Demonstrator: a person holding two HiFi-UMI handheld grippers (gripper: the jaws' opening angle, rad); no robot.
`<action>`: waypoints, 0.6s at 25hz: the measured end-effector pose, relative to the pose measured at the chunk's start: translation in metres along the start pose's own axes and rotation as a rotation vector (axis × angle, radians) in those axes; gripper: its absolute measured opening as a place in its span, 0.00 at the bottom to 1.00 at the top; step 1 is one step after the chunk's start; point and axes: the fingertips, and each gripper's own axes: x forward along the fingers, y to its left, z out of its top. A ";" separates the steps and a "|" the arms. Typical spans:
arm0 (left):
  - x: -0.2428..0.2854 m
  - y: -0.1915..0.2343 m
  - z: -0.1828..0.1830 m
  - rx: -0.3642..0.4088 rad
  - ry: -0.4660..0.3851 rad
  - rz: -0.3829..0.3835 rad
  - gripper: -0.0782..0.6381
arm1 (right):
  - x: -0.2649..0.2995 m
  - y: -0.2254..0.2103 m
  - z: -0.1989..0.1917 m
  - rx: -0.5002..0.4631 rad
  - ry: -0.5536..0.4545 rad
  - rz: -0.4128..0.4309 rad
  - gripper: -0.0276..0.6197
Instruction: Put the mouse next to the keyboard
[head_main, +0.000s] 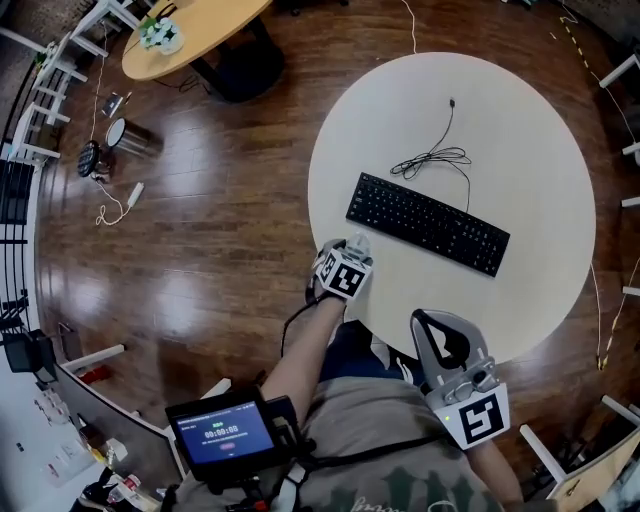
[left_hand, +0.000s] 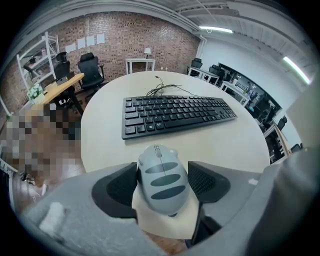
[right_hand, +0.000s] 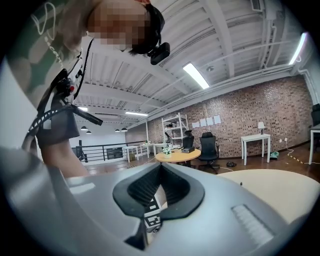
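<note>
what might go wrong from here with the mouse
1. The left gripper pinches the rounded mouse only by its sides, right at the near edge of the table, with floor showing below. A slip here could drop it off the table.
2. The keyboard lies straight ahead. Carrying the mouse too far forward may knock it askew.
</note>
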 end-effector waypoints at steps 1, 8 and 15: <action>0.001 -0.007 -0.002 0.009 0.006 -0.007 0.57 | -0.006 -0.001 -0.001 0.001 -0.004 -0.009 0.05; 0.002 -0.029 -0.006 0.060 0.032 -0.032 0.57 | -0.019 -0.006 -0.013 0.046 -0.004 -0.062 0.05; 0.005 -0.027 -0.006 0.049 0.049 -0.026 0.57 | -0.012 -0.017 -0.019 0.034 0.004 -0.072 0.05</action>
